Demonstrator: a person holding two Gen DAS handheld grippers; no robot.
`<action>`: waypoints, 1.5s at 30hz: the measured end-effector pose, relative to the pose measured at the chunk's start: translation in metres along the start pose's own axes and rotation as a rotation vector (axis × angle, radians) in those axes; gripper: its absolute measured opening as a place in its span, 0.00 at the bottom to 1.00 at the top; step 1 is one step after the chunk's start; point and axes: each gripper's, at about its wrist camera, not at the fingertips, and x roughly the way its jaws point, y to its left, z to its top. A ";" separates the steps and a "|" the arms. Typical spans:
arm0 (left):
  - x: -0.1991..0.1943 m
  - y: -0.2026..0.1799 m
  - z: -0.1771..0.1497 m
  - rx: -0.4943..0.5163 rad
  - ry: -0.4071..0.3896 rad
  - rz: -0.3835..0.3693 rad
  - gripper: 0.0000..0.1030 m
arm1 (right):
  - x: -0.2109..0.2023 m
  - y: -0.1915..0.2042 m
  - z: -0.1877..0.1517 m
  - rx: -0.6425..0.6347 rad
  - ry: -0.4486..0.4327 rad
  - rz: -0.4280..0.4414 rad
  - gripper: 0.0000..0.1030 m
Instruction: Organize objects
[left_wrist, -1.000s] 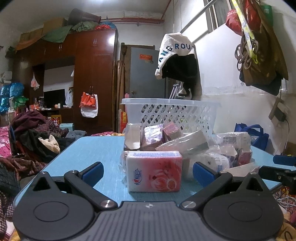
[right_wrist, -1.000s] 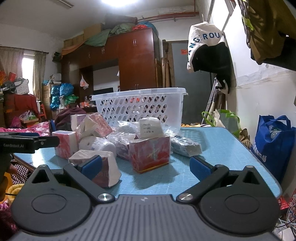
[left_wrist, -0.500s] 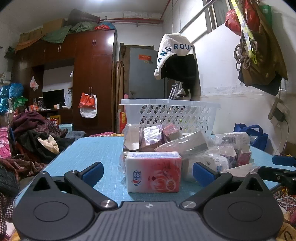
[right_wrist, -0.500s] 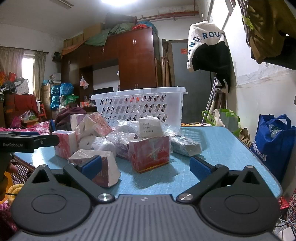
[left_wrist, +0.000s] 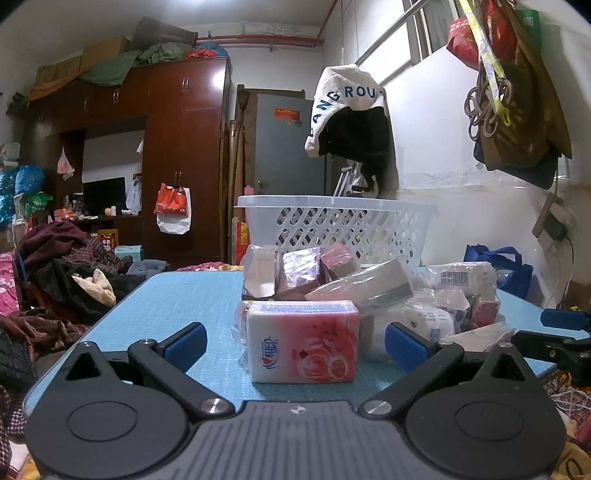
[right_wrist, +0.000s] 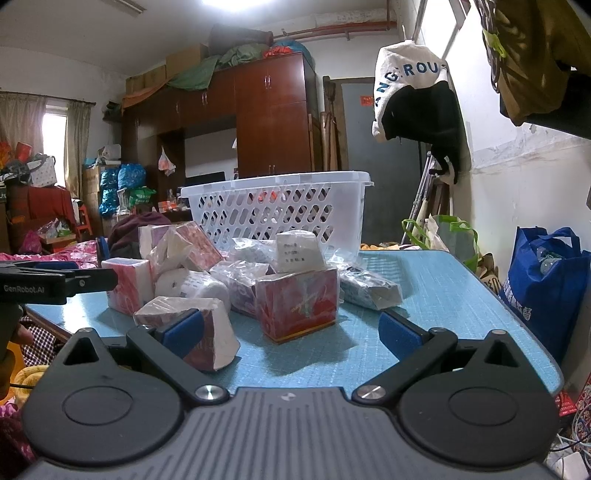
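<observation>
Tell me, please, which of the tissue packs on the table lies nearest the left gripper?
The pink rose-printed tissue pack, standing alone at the front of the pile, directly between the open left gripper's fingers; the others lie behind it.

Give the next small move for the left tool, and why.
Probably ease the left tool forward around the pink tissue pack: it is open and empty, the pack stands nearest, framed between its fingers, and the basket waits behind the pile.

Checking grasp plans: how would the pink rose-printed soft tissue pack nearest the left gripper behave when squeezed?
The pink rose-printed tissue pack looks soft and plastic-wrapped, so it would probably compress and feel light. It lies flat on the blue table, so tipping seems unlikely.
</observation>
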 end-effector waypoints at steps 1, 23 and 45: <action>0.000 0.000 0.000 0.001 0.000 -0.001 1.00 | 0.000 0.000 0.000 0.000 0.002 0.000 1.00; 0.003 0.001 -0.002 0.001 0.009 -0.001 1.00 | -0.004 0.020 -0.003 -0.043 0.013 0.065 1.00; 0.035 0.008 -0.013 -0.021 0.066 -0.036 0.73 | 0.008 0.053 -0.008 -0.097 0.016 0.106 0.72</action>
